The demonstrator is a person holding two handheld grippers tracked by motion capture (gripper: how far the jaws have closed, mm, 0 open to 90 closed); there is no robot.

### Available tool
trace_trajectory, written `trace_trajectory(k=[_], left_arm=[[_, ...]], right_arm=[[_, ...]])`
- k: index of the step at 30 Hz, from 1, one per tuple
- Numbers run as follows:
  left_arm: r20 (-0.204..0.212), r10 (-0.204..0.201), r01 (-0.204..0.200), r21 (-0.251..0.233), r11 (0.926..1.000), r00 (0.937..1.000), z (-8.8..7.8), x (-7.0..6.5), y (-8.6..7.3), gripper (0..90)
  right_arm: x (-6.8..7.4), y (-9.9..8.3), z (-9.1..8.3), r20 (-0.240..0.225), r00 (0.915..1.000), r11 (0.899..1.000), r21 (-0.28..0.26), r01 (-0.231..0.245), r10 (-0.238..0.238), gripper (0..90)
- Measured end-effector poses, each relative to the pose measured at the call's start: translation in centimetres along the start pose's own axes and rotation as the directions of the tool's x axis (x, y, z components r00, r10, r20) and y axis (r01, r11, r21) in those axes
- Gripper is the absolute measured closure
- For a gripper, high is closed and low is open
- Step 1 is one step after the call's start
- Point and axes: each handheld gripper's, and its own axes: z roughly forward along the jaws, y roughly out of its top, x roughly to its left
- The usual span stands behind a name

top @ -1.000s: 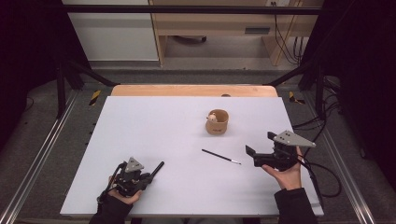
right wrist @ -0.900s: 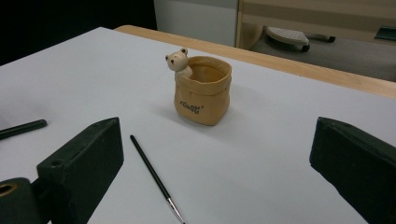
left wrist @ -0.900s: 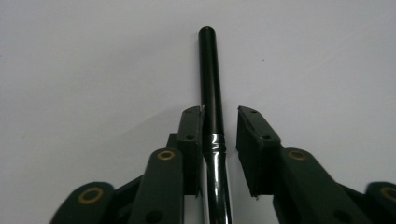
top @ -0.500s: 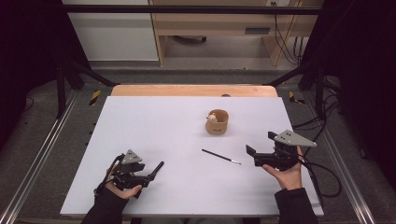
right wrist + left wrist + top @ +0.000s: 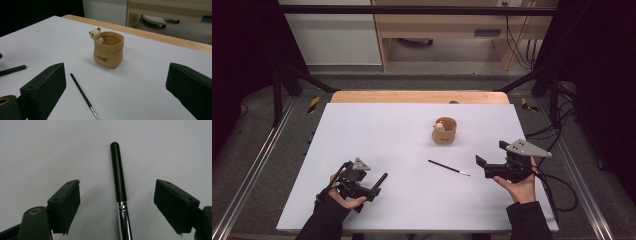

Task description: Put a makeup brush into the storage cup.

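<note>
Brush (image 5: pixel 120 187): black handle, chrome ferrule, lying flat
Axis: handle tip points away, between the jaws
Left gripper (image 5: pixel 117 205): jaws just opened, untouching

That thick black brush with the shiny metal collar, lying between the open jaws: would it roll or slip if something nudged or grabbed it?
The thick brush looks round and smooth, so a sideways nudge would probably roll it across the flat white table. Its glossy handle and chrome collar may slip in a light grip. It looks stiff and likely light.
</note>
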Motion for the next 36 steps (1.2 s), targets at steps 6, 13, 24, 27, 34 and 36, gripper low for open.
trace_trajectory(k=[6,13,24,27,34,36], left_arm=[[0.028,0.010,-0.011,0.042,0.9990,0.9996,0.21,0.05,-0.17,29.4],[0.040,0.020,-0.024,0.088,0.9959,0.9990,0.68,-0.16,-0.40,43.9],[0.009,0.016,-0.017,0.116,0.9931,0.9998,0.96,-0.44,-0.49,59.1],[0.005,0.016,-0.017,0.119,0.9928,0.9999,0.93,-0.50,-0.51,63.5],[0.003,0.017,-0.018,0.134,0.9909,0.9998,0.88,-0.52,-0.48,67.6],[0.005,0.008,-0.009,0.132,0.9912,1.0000,0.90,-0.51,-0.49,69.1]], right_arm=[[0.03,-0.02,0.02,0.000,1.0000,1.000,0.004,-0.002,0.002,3.4],[0.03,-0.04,0.03,-0.002,1.0000,1.000,0.005,0.000,0.000,3.4],[0.10,-0.12,0.23,-0.004,1.0000,1.000,0.015,0.004,-0.004,3.4],[0.09,-0.12,0.23,-0.004,1.0000,1.000,0.015,0.004,-0.004,3.3],[0.13,-0.16,0.34,-0.006,1.0000,1.000,0.018,0.005,-0.005,3.3],[0.14,-0.18,0.39,-0.006,1.0000,1.000,0.021,0.006,-0.006,3.3]])
